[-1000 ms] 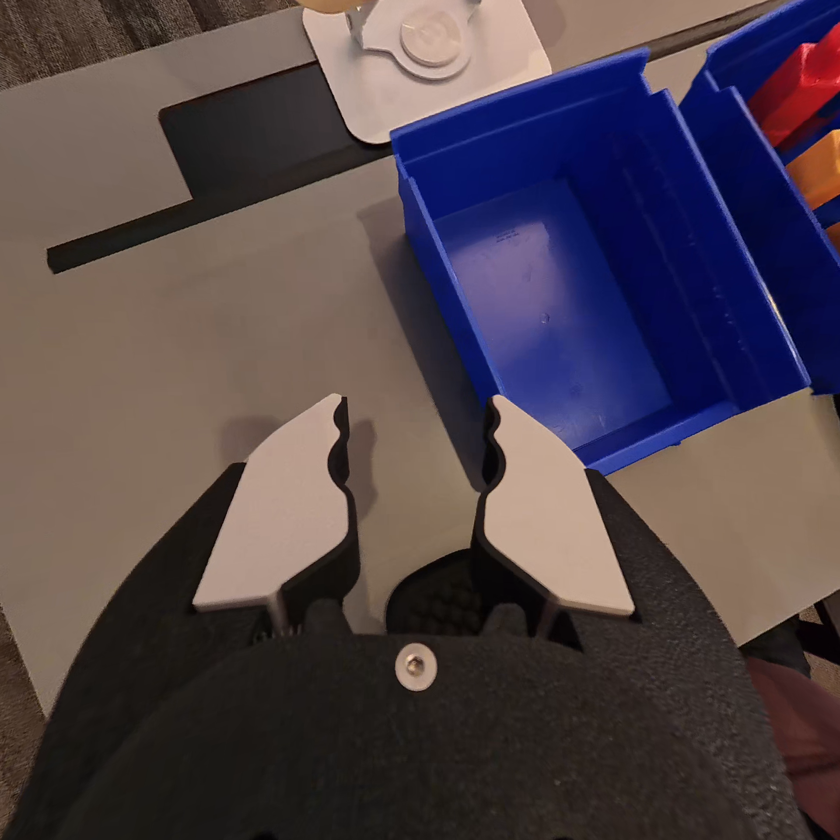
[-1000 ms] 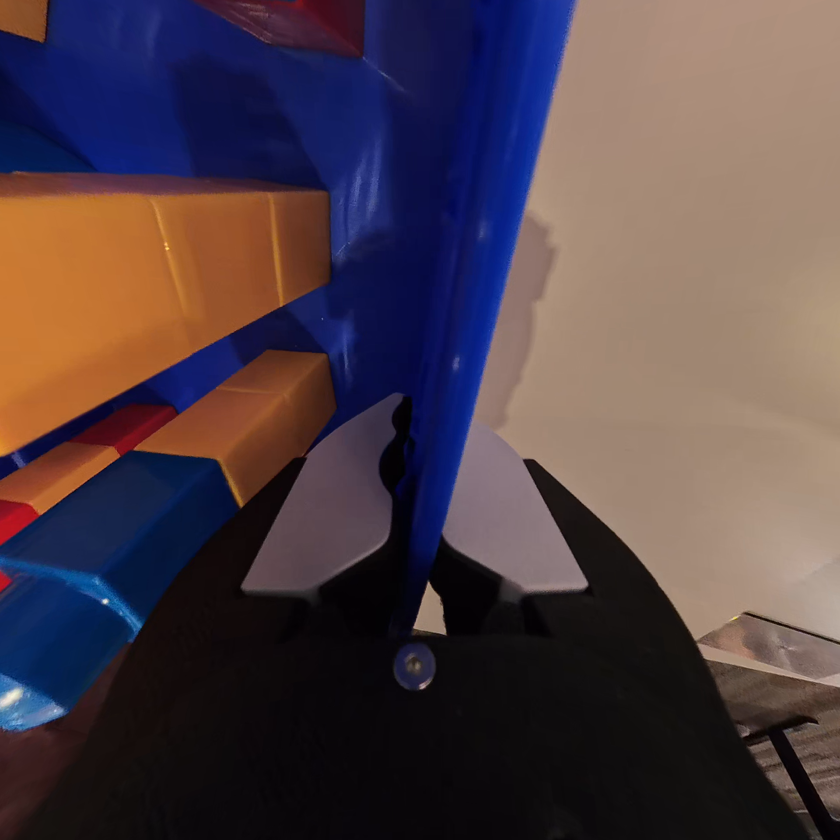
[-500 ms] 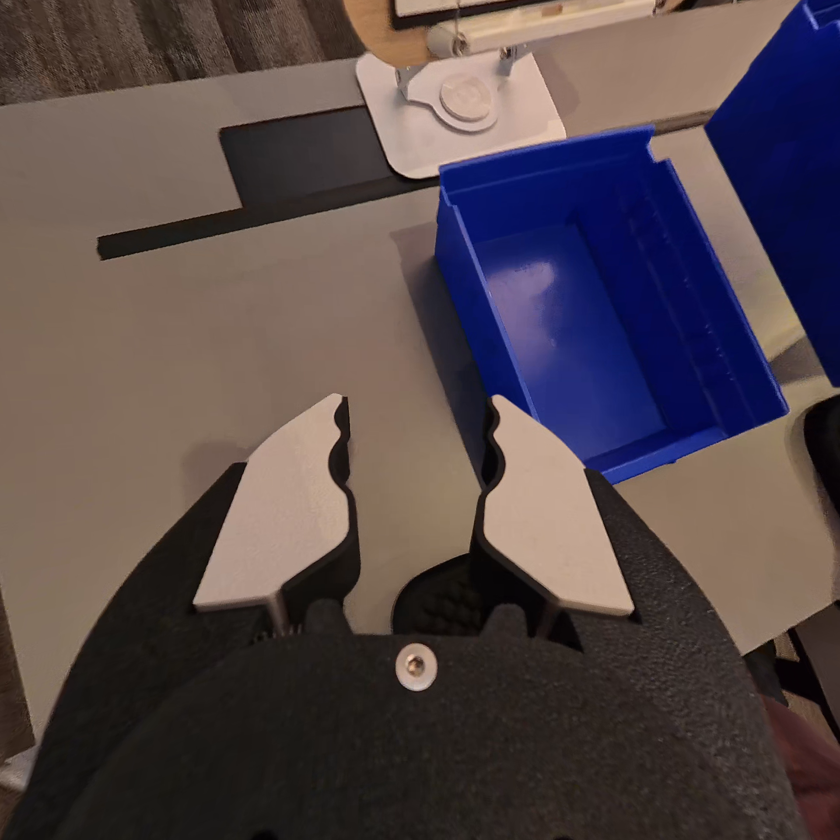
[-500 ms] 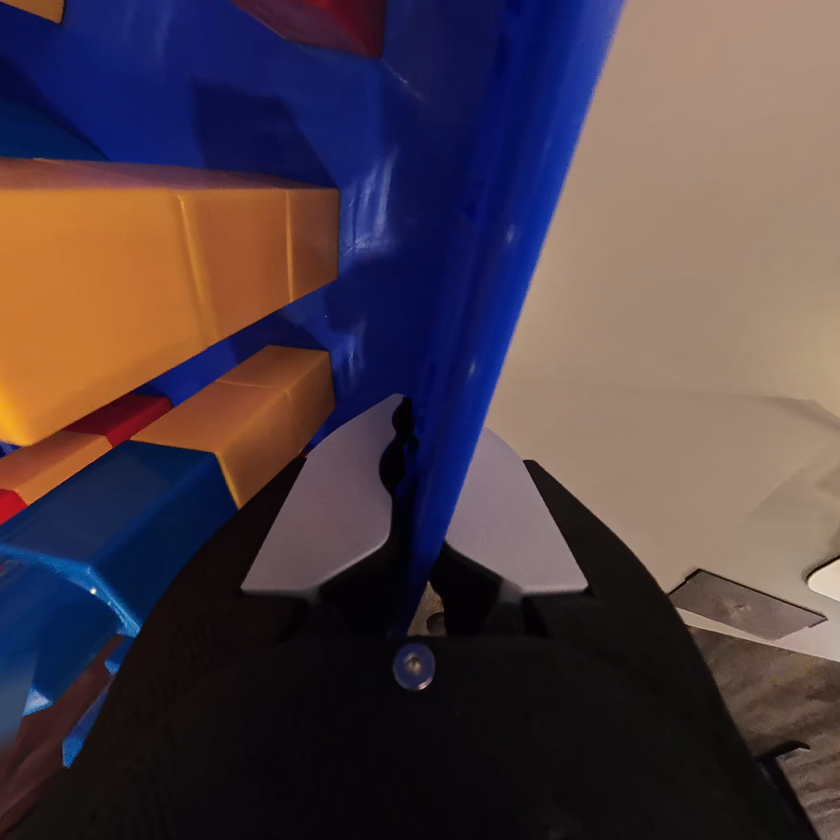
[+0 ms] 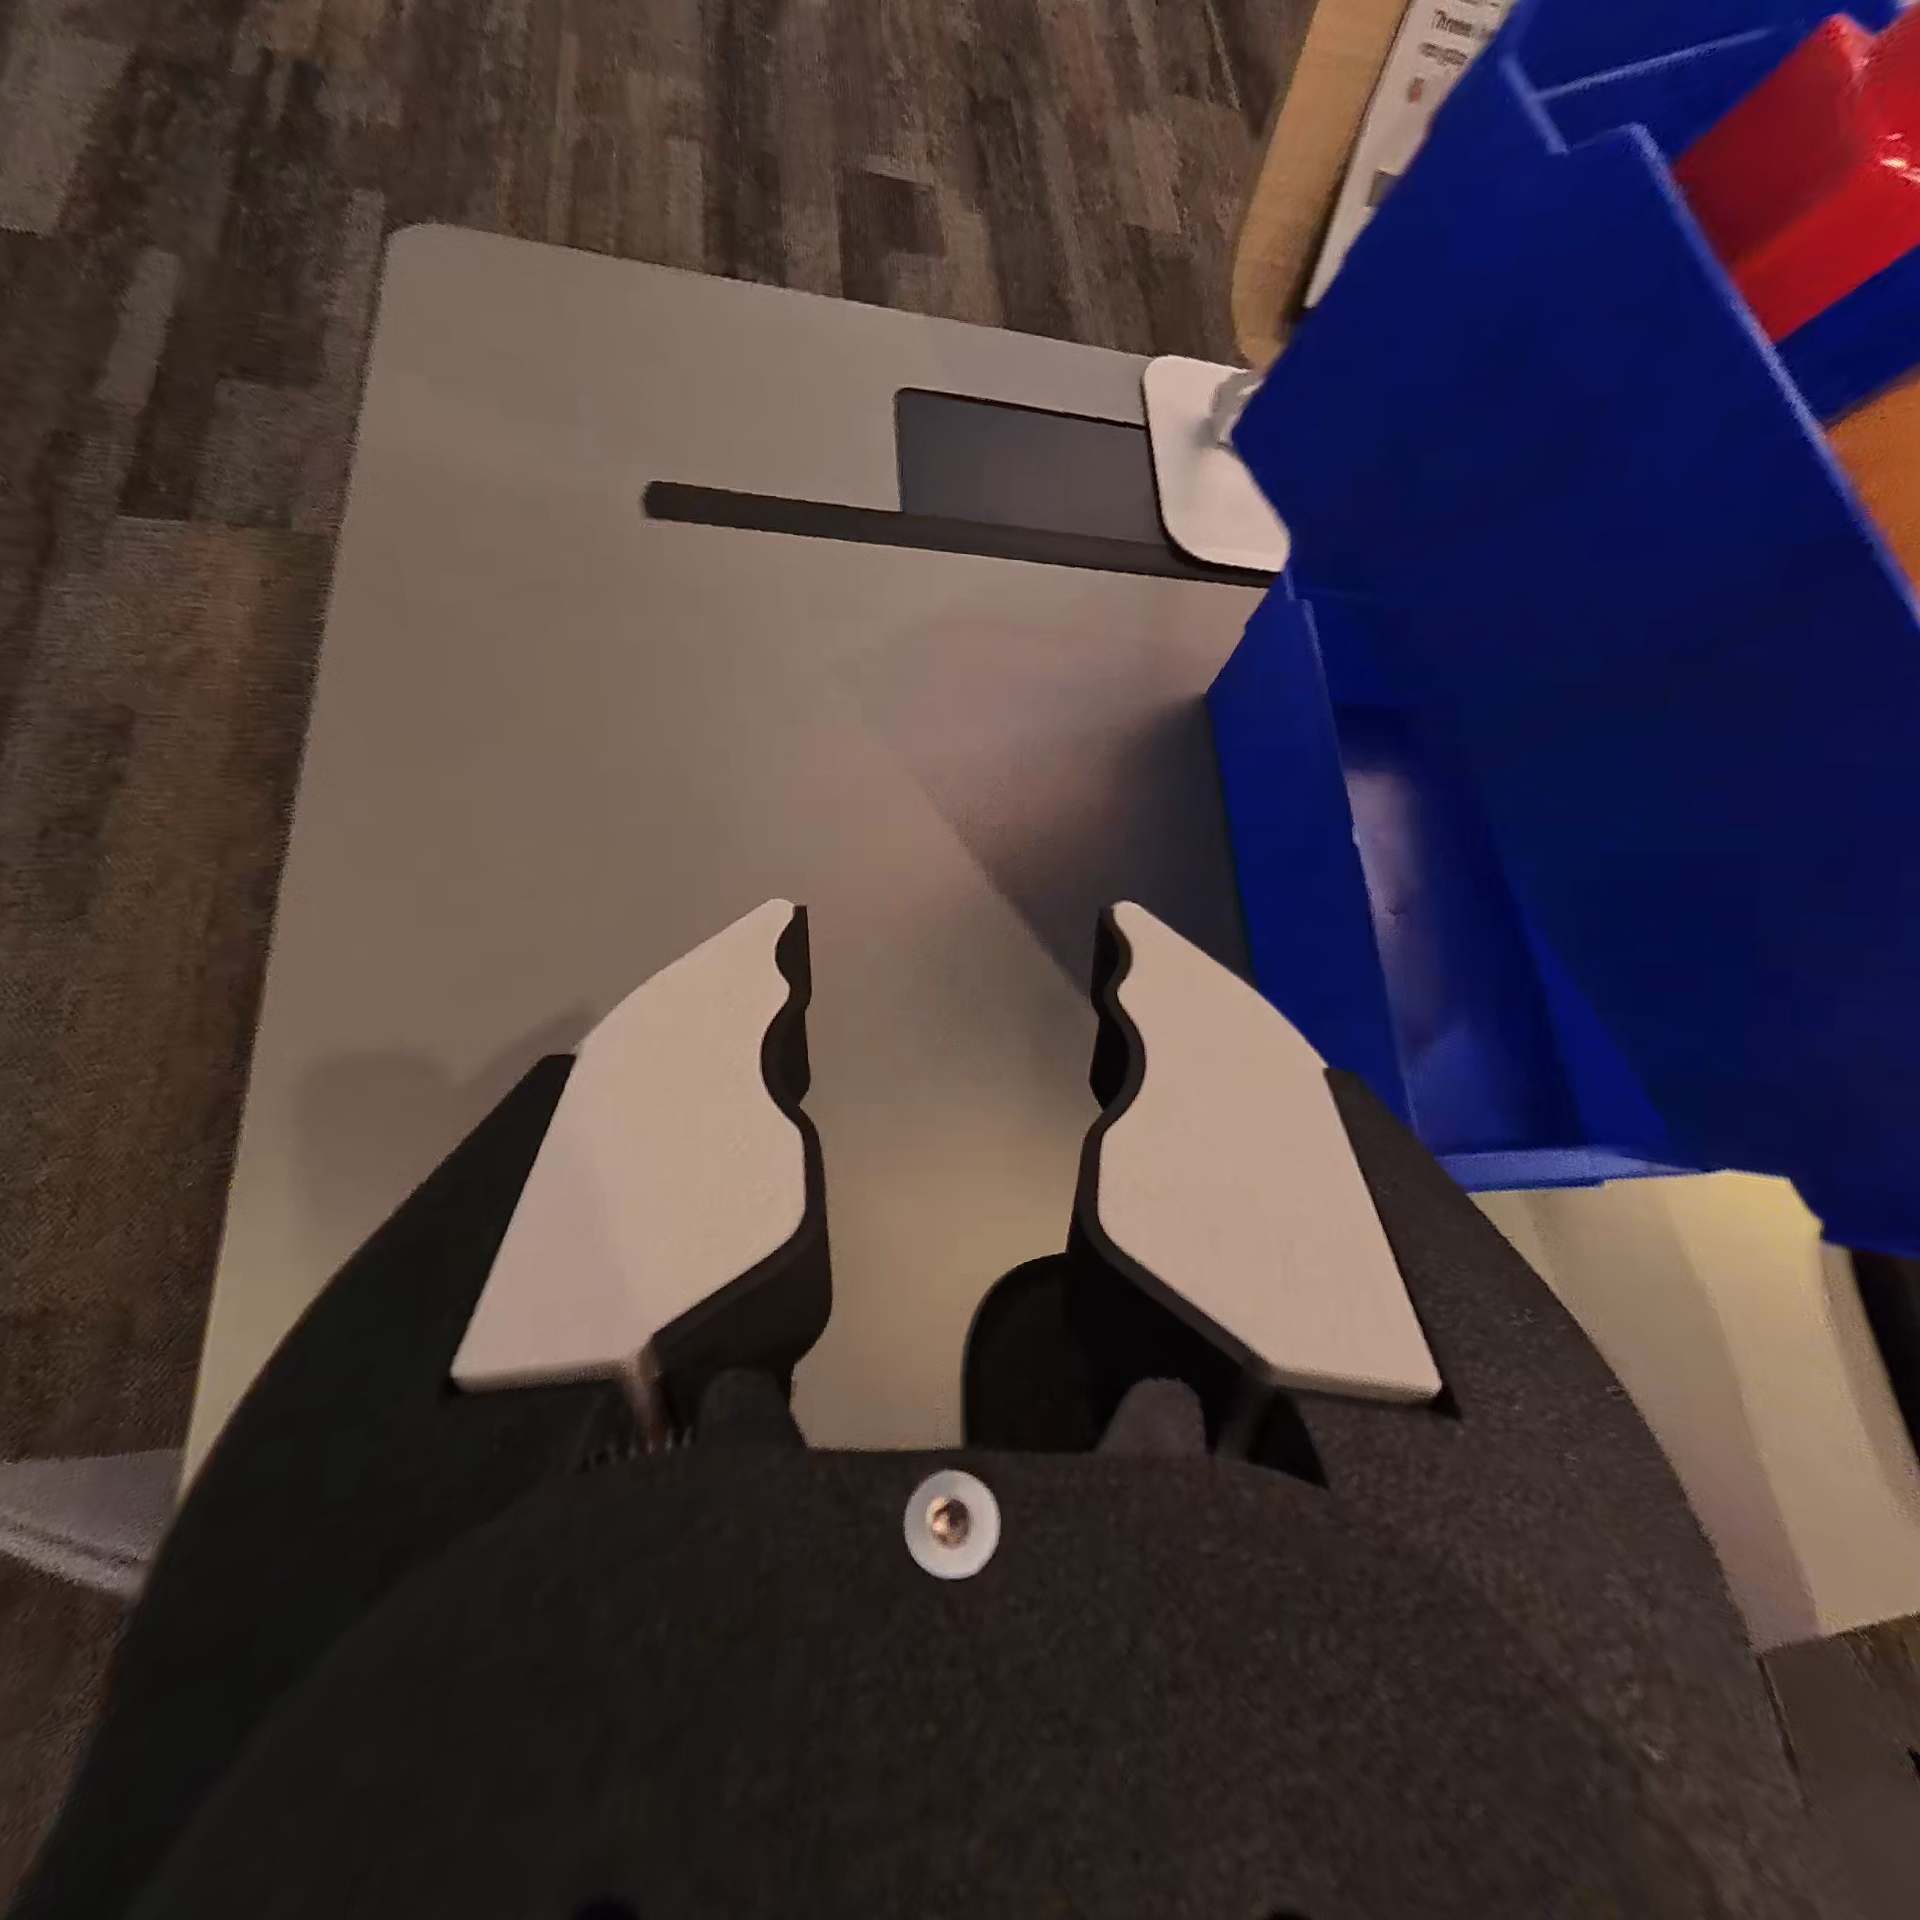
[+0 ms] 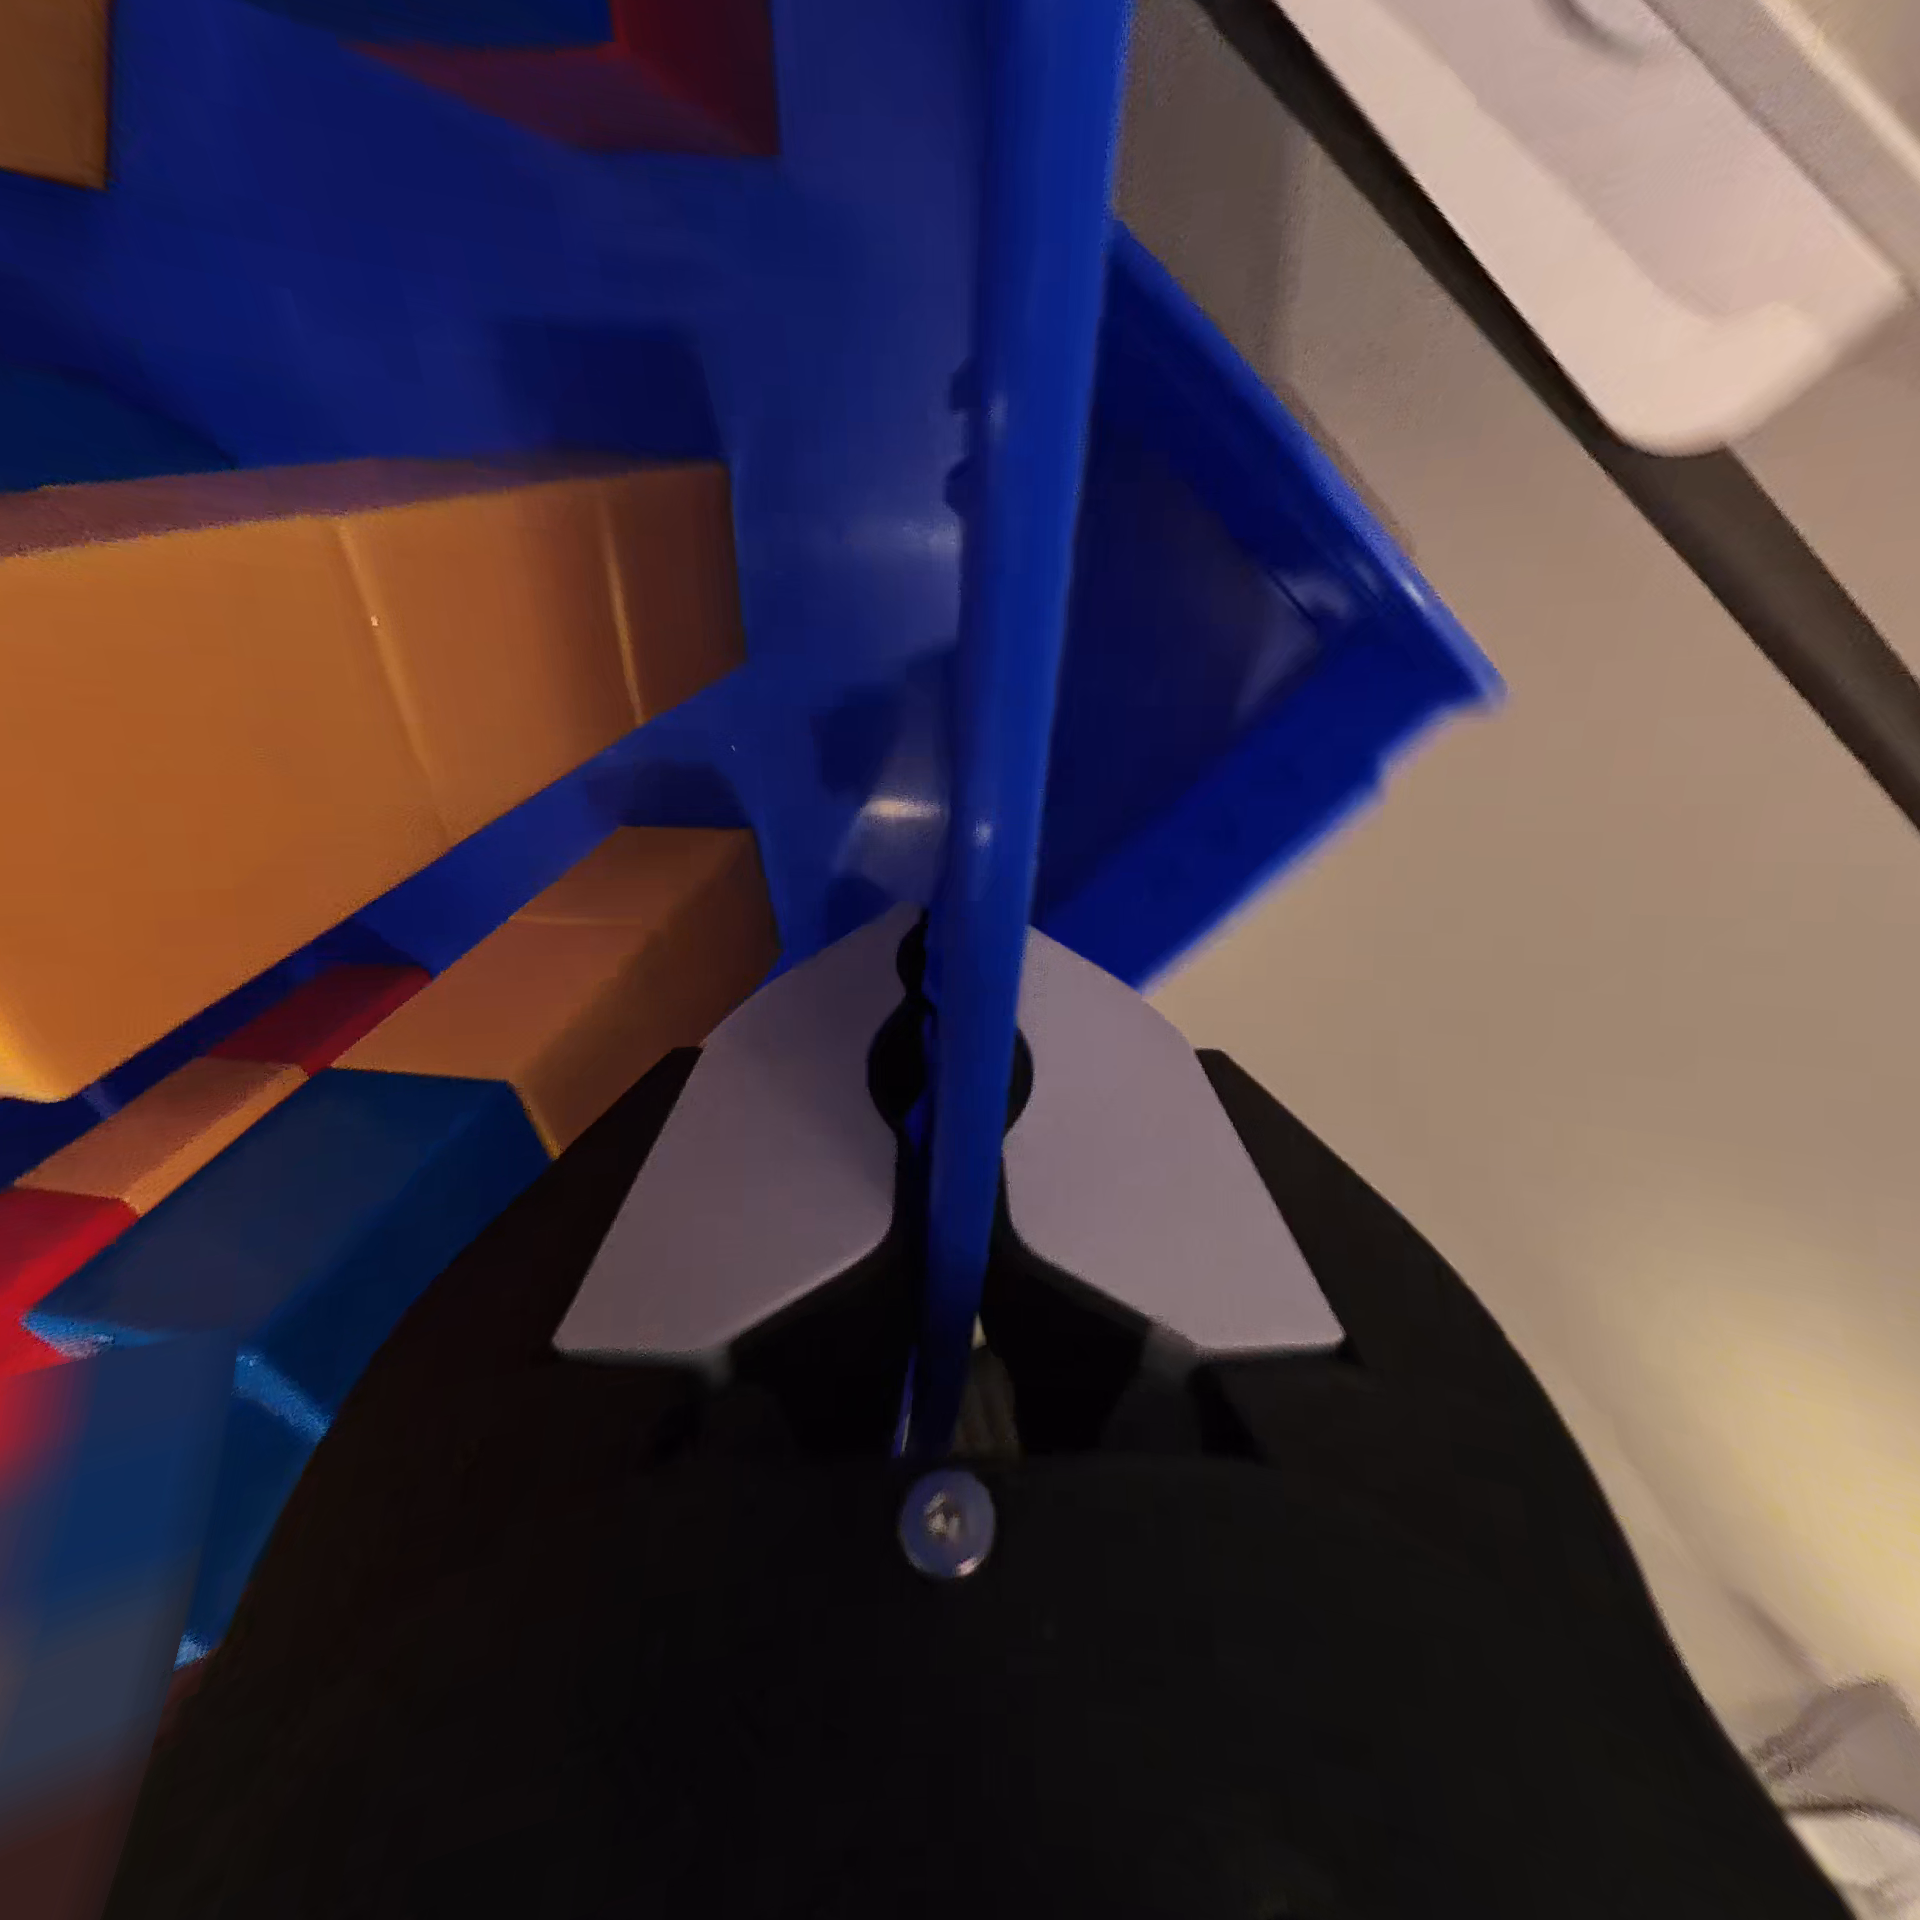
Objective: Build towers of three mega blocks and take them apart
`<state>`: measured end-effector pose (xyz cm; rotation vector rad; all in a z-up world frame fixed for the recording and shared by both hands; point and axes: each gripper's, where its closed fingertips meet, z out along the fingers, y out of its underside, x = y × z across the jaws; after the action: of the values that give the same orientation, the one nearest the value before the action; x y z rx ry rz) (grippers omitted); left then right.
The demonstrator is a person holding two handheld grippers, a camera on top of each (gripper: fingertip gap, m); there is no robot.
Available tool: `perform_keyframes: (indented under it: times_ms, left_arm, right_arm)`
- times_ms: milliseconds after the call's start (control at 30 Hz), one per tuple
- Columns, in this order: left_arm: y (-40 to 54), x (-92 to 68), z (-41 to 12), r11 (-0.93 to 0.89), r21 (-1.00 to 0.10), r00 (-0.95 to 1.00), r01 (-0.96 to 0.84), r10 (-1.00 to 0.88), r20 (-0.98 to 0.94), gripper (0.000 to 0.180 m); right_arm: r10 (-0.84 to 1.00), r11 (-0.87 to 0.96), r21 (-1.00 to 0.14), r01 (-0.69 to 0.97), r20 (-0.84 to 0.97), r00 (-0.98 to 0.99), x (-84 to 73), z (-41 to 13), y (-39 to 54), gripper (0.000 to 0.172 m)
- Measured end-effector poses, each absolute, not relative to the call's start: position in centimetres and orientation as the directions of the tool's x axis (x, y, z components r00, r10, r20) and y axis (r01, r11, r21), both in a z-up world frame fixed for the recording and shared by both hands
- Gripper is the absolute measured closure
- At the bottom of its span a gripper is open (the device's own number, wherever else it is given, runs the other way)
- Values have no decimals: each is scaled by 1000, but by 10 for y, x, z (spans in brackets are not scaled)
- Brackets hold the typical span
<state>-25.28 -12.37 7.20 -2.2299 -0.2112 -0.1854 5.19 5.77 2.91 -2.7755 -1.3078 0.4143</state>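
The blocks (image 6: 312, 707) are lying loose inside a blue bin (image 6: 997, 520), just left of the right tool (image 6: 961, 997) in its own view: orange ones nearest, with red and blue pieces below. They are showing as hard, glossy moulded plastic, so they are judged light, stiff and somewhat slippery, with no risk of breakage. Best hold is judged to be across the two flat long sides of a block, not on a corner or the studded top.

The right tool is gripping the thin side wall of that bin, its pads closing on the wall from both faces. One narrow pinch is carrying bin and contents; the load is judged liable to swing or slip, and blocks may slide or spill toward the low end.

From the left wrist view the same loaded bin (image 5: 1621, 644) is hanging tilted to the upper right of the left tool (image 5: 951, 914), with a second blue bin (image 5: 1351, 883) below it on the grey worktop (image 5: 644, 727). The left tool is standing wide apart and holding nothing, bare worktop showing between its fingers (image 5: 686, 1122). A white stand (image 5: 1205, 488) is sitting at the far edge.
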Motion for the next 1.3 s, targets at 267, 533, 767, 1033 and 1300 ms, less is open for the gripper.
perform_keyframes:
  times_ms: [267, 533, 767, 1033, 1300]
  left_arm:
    - [-161, -288, 75, -553, -772, 950, 312, 173, 260, 122]
    - [-215, -325, 91, -374, -823, 899, 427, 275, 341, 124]
    - [-213, -321, 93, -372, -833, 910, 411, 221, 350, 126]
    - [-205, -321, 91, -386, -825, 911, 412, 204, 360, 125]
    - [-200, -315, 91, -403, -823, 916, 400, 194, 351, 125]
  right_arm:
    - [890, -421, -129, 898, -251, 381, -111, 11, 28, 167]
    - [919, -307, -62, 950, -280, 278, -199, -44, 0, 83]
    - [927, -278, 5, 961, -260, 270, -218, -103, -8, 141]
    - [912, -361, -26, 932, -219, 347, -220, -134, 4, 167]
    - [899, -431, -94, 897, -132, 418, -216, -130, 10, 165]
